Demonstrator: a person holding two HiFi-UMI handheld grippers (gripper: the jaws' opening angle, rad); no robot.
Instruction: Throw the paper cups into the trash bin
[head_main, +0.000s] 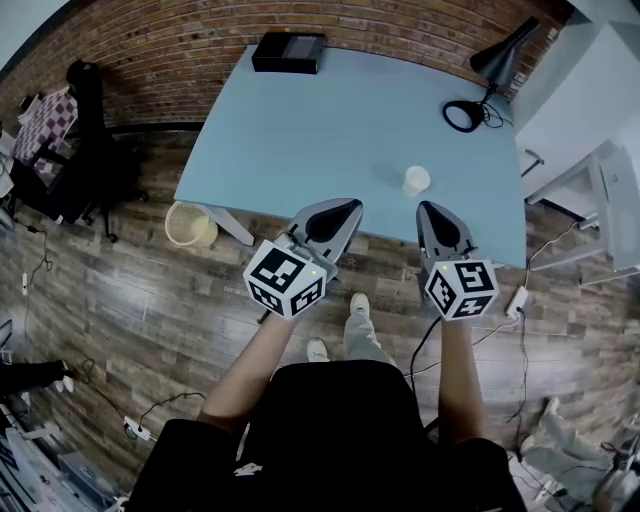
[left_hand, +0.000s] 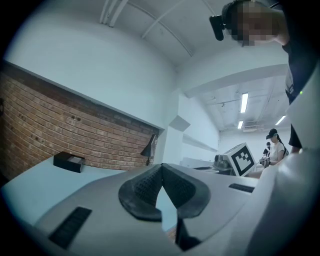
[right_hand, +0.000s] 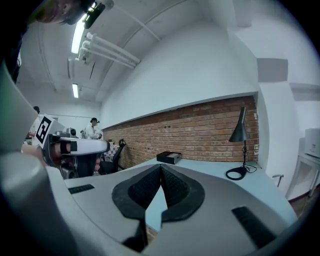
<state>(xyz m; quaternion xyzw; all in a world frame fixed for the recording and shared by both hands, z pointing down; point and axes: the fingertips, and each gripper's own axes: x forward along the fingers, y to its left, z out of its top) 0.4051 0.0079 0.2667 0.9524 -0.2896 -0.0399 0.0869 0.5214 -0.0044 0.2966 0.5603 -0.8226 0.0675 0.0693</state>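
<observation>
Head view showed my left gripper (head_main: 347, 206) and right gripper (head_main: 428, 208) both pressed together, empty, at the near edge of the table (head_main: 300, 130). The paper cup (head_main: 417, 180) stood on it just beyond the right gripper. The trash bin (head_main: 190, 224) sat on the floor beside its left corner.

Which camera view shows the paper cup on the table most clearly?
The head view. There the paper cup stands upright on the blue table and is seen whole from above. The left gripper view and the right gripper view show the table top but no cup.
</observation>
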